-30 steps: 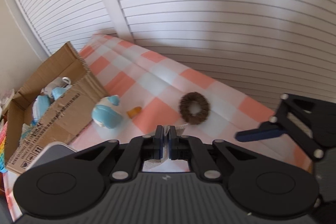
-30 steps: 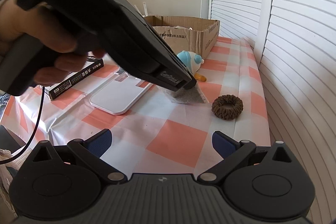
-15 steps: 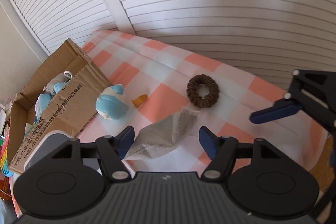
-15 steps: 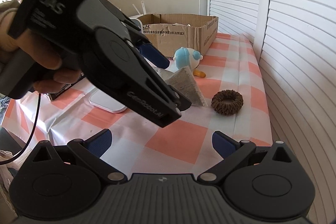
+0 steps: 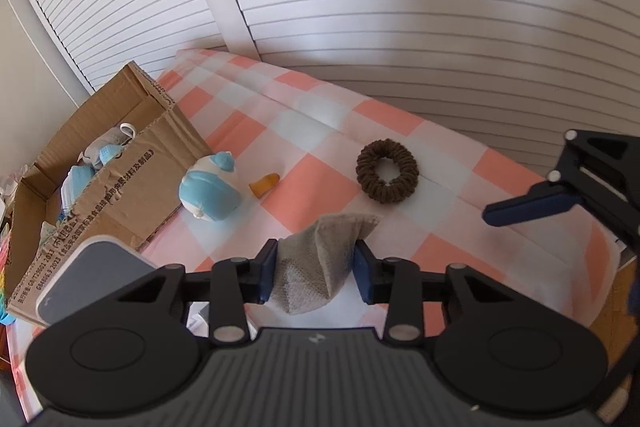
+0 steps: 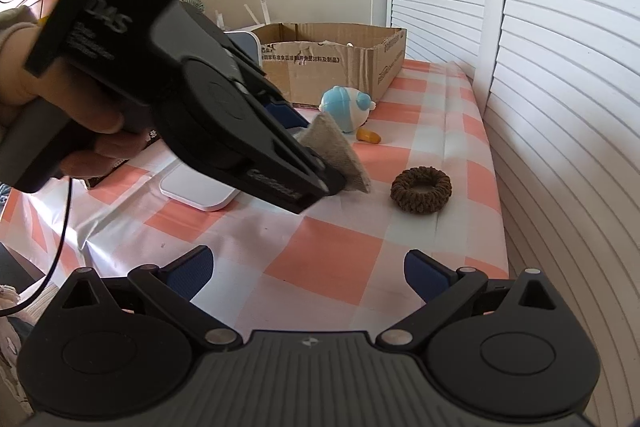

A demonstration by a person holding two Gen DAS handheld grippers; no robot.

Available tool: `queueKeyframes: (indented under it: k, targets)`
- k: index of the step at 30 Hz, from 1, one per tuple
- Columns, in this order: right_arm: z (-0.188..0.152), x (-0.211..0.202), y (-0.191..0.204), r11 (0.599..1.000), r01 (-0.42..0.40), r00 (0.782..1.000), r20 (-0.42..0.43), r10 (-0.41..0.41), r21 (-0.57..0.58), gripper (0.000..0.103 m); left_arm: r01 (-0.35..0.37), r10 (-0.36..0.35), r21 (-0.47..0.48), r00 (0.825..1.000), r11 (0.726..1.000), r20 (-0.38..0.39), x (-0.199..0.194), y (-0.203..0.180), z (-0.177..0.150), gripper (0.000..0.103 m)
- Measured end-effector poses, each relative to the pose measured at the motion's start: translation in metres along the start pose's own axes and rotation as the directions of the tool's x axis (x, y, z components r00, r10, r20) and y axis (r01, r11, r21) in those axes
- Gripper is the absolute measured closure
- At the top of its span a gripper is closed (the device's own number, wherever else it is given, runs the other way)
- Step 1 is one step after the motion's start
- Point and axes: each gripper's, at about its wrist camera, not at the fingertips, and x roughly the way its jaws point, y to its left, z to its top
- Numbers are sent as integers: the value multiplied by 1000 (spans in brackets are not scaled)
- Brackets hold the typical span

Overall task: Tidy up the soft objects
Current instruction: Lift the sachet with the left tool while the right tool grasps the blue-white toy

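Grey mesh fabric pouch (image 5: 320, 263) sits between the blue pads of the left gripper (image 5: 316, 275), both pads pressing its sides; the jaws have just been closing and now stand narrow, pinched on the pouch, likely a re-grip for a firmer hold. In the left wrist view the pouch bulges up past the pads, its lower end hanging toward the checked tablecloth (image 5: 400, 131). Cardboard box (image 5: 120, 183) sits to the left, already holding blue-and-white soft items, so probably the drop target. Blue plush toy (image 5: 210, 193) lies just beside the box wall, a small orange piece (image 5: 264, 183) near it, brown scrunchie (image 5: 387, 177) further right, apart from both; these look unsorted. Right wrist view: right gripper (image 6: 308, 273) has its jaws wide apart with nothing between them, hovering over the cloth, seemingly on standby. A hand (image 6: 60, 115) holds the left gripper's handle, pouch tip (image 6: 336, 157) poking out past its fingers, above the cloth. White flat device (image 6: 196, 191) and scrunchie (image 6: 421, 190) rest on the cloth.
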Motion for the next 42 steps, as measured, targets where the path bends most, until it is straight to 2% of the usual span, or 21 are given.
queueKeyframes:
  k: [8,13,21,27,29,37,42]
  targets:
    - [0,-2,-5,998,61,998,-3,-61,10,0,52,-50,-16,997,999,61,-46,1,-6,65]
    - [6,1,-13,995,100,995,4,-100,30,1,86,-82,-59,994,995,68,-63,6,-22,65]
    - [25,16,-16,986,169,986,0,-169,0,2,74,-64,-165,996,984,61,-75,28,-52,65]
    - [49,29,-13,984,177,984,10,-177,-17,4,72,-61,-252,997,965,52,-75,47,-74,65]
    - [59,36,-10,984,177,984,20,-176,-29,9,65,-54,-272,997,960,48,-74,53,-81,65]
    - [99,79,-9,986,160,987,41,-157,-56,16,42,-31,-312,999,949,41,-70,77,-99,65]
    - [114,114,-14,989,141,990,8,-141,-53,20,40,-31,-333,999,942,31,-66,90,-104,65]
